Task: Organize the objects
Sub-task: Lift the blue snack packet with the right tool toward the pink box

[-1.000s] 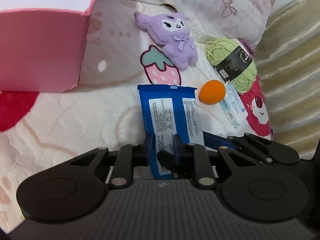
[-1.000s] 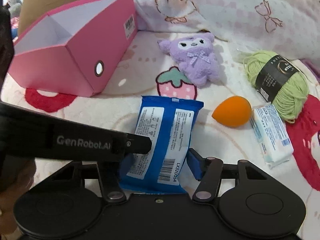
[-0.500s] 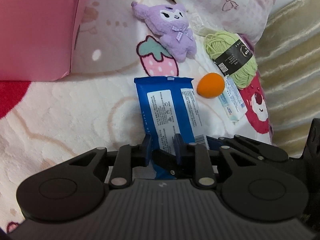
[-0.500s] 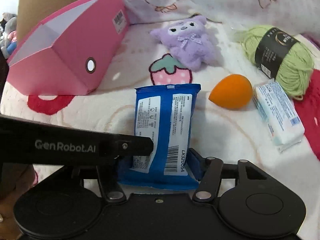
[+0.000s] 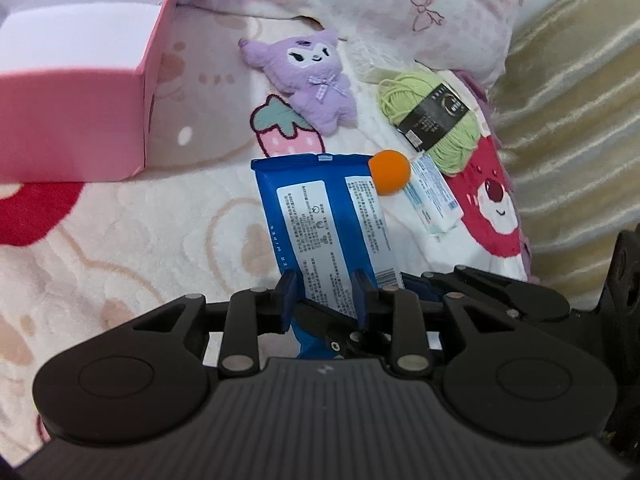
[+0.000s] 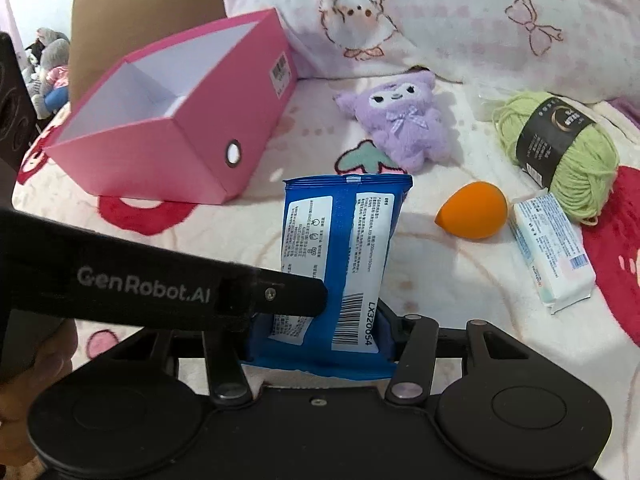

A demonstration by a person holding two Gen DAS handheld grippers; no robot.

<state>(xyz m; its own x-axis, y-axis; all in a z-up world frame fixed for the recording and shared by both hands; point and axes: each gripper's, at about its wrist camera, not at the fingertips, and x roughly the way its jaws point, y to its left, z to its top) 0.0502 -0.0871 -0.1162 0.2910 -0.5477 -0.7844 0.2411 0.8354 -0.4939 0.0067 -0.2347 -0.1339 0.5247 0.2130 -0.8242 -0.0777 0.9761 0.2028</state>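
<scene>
A blue wipes pack (image 6: 344, 232) is held tilted up off the blanket, label side facing me, and both grippers are on its near end. My right gripper (image 6: 320, 336) has its jaws closing across the pack's width, and the pads squeeze its two side edges. My left gripper (image 5: 324, 300) has the pack's (image 5: 320, 208) near left part between its blue pads. Its jaws are opening and the pads still touch the pack. One left finger (image 6: 280, 292) reaches in from the left in the right wrist view. An open pink box (image 6: 160, 136) stands at the far left.
On the patterned blanket lie a purple plush (image 6: 400, 128), a green yarn ball (image 6: 560, 148), an orange sponge (image 6: 472, 210) and a white tissue pack (image 6: 552, 256). Pillows line the back. A gold cushion (image 5: 568, 128) borders the right. A hand (image 6: 40, 360) is at the lower left.
The pack's near end has come up from the blanket and now stands steeper. The right jaws have narrowed onto it. The left pads have spread a little apart.
</scene>
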